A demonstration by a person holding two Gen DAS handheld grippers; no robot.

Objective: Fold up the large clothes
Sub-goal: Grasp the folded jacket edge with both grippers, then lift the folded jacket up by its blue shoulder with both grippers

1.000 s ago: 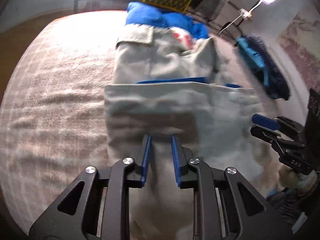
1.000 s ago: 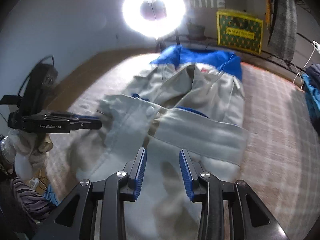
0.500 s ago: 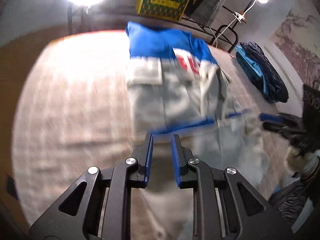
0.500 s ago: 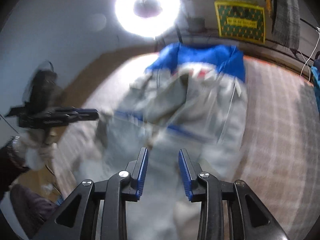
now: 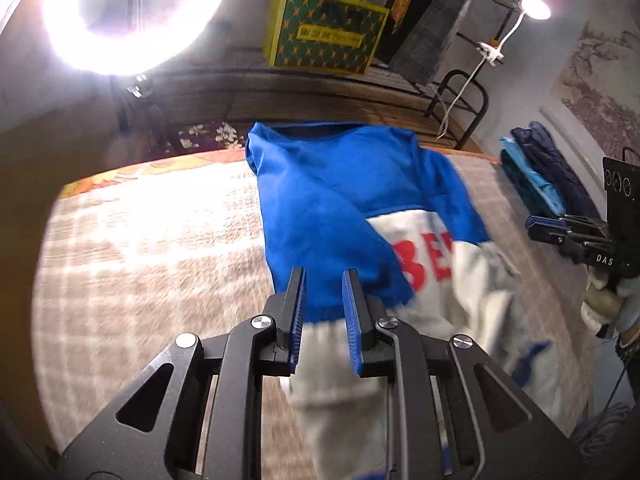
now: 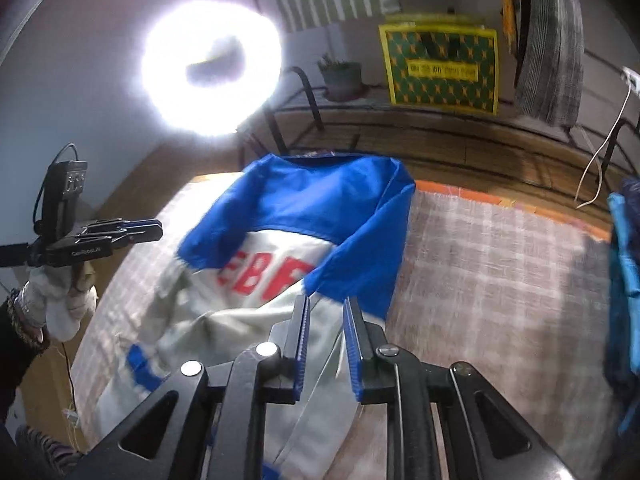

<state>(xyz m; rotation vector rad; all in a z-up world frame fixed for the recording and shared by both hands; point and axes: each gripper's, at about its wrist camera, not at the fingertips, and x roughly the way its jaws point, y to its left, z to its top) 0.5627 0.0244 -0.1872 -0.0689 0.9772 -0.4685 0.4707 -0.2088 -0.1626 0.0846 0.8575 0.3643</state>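
Since a second ago we have lifted both grippers and carried the lower part of the jacket (image 5: 344,208) up with them, so the grey front that lay open then is now turned over and the blue back with red letters faces us. In the left wrist view our left gripper (image 5: 323,312) sits at lower centre, its blue-padded jaws a narrow gap apart with the white hem cloth running between them; they appear to be grasping that hem, the fabric hanging down below the fingers. In the right wrist view our right gripper (image 6: 326,328) is at lower centre too, jaws likewise narrowly parted around the grey-white edge of the jacket (image 6: 320,216), which drapes down past them. The jacket fills the middle of both frames, its blue shoulders towards the top, resting on the checked blanket (image 5: 140,260) that spreads across the left of the left wrist view and the right of the right wrist view. A ring light (image 6: 212,68) glares in the upper left of the right wrist view, and a yellow-and-green box (image 5: 324,36) stands at top centre of the left wrist view. Folded dark blue clothes (image 5: 540,176) lie at the right edge.
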